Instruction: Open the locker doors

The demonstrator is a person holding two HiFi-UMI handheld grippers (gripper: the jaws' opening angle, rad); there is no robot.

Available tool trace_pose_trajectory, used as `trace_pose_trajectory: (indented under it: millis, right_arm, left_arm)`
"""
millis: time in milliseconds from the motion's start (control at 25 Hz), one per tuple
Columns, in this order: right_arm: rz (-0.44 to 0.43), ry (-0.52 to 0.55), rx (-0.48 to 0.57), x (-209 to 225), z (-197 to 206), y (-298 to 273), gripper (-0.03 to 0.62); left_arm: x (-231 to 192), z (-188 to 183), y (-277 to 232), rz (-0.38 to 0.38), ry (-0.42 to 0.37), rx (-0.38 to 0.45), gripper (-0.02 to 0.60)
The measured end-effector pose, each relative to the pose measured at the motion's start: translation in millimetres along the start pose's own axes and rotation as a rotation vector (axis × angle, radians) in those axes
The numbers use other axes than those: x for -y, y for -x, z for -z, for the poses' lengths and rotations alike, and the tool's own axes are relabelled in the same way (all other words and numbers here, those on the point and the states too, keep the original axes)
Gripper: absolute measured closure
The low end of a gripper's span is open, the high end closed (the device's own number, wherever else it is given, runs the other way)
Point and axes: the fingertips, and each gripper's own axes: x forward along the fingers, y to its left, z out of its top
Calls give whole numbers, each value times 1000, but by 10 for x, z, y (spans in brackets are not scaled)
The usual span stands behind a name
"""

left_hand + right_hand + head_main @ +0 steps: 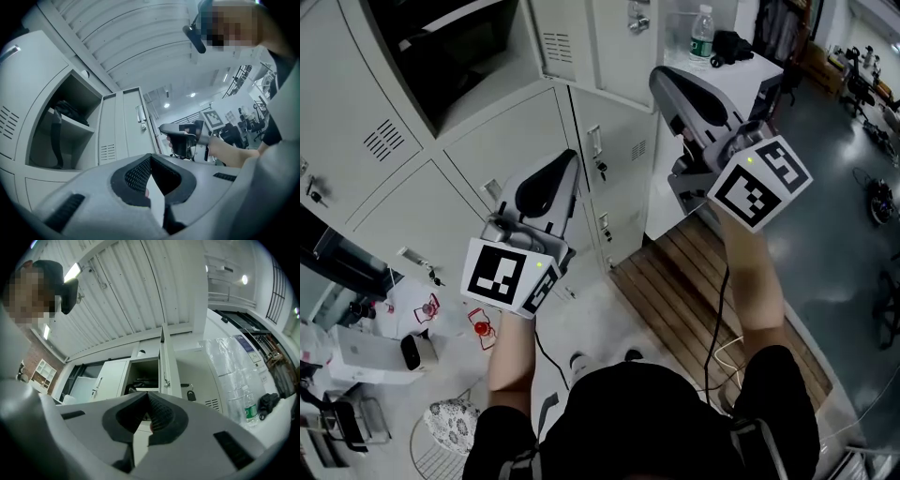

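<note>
left gripper (150,157) and right gripper (149,394), both clenched shut and empty, face the lockers (609,37)
closed doors (502,136) stand just ahead; higher up the lockers, one open door (167,357) stands upright, long axis vertical, swung out edge-on.

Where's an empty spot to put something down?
The wooden slats between the lockers and the grey floor look mostly bare, and so does that floor. Lower left is crowded with white boxes. The cabinet top already holds a water bottle.
</note>
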Motion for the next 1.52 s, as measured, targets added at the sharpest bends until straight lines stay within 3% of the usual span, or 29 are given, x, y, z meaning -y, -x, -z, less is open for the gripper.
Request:
trace_pose_trajectory:
  millis: [400,880,1520]
  right_arm:
    - [-66,56,-9,-393,311,-111,588]
    - [-177,31,-12,-883,584,-373,588]
    - [-245,39,-39,-1267,773,-468,588]
  left_arm:
    - [-253,-10,217,-82,-21,-29,566]
    - [-539,-96,629,-194,-58,-49,566]
    - [-636,-188,881,-241,-89,-54,566]
